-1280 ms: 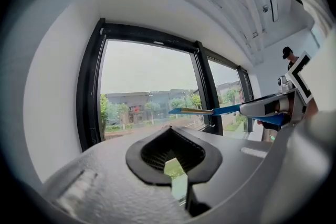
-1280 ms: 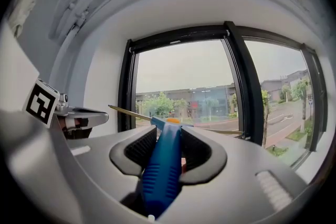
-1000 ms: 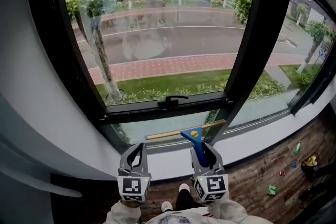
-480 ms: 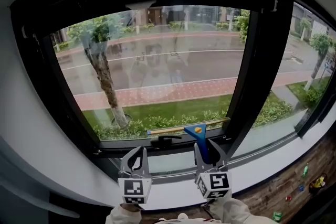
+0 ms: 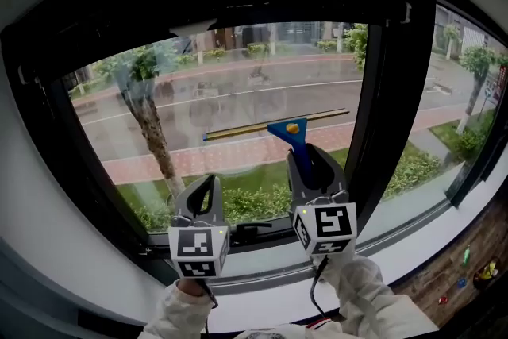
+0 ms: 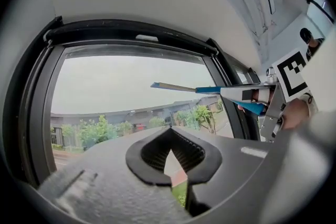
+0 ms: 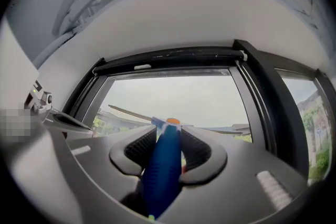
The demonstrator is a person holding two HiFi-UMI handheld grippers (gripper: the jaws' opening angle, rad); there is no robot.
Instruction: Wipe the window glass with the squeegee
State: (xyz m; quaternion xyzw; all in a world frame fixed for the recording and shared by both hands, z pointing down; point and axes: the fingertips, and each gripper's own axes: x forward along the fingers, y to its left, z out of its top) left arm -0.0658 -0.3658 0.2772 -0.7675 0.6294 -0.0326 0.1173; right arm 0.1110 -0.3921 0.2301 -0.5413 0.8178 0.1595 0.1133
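Observation:
The squeegee has a blue handle (image 5: 295, 145) and a long thin blade (image 5: 274, 124) that lies level across the middle of the window glass (image 5: 238, 75). My right gripper (image 5: 306, 157) is shut on that blue handle (image 7: 164, 165), and the blade (image 7: 128, 112) spreads out beyond the jaws. Lower left of it, my left gripper (image 5: 204, 188) is shut with nothing in it. In the left gripper view its jaws (image 6: 170, 134) meet, and the squeegee (image 6: 178, 87) shows to the upper right, held by the right gripper (image 6: 270, 105).
A thick black mullion (image 5: 389, 91) borders the pane on the right, with a second pane (image 5: 464, 83) beyond it. A black window handle (image 5: 252, 231) sits on the lower frame. Wooden floor (image 5: 476, 282) with small items lies at the lower right.
Both grippers have risen. The squeegee went from the low pane under the window handle up to the middle of the large glass. My view tilted upward too.

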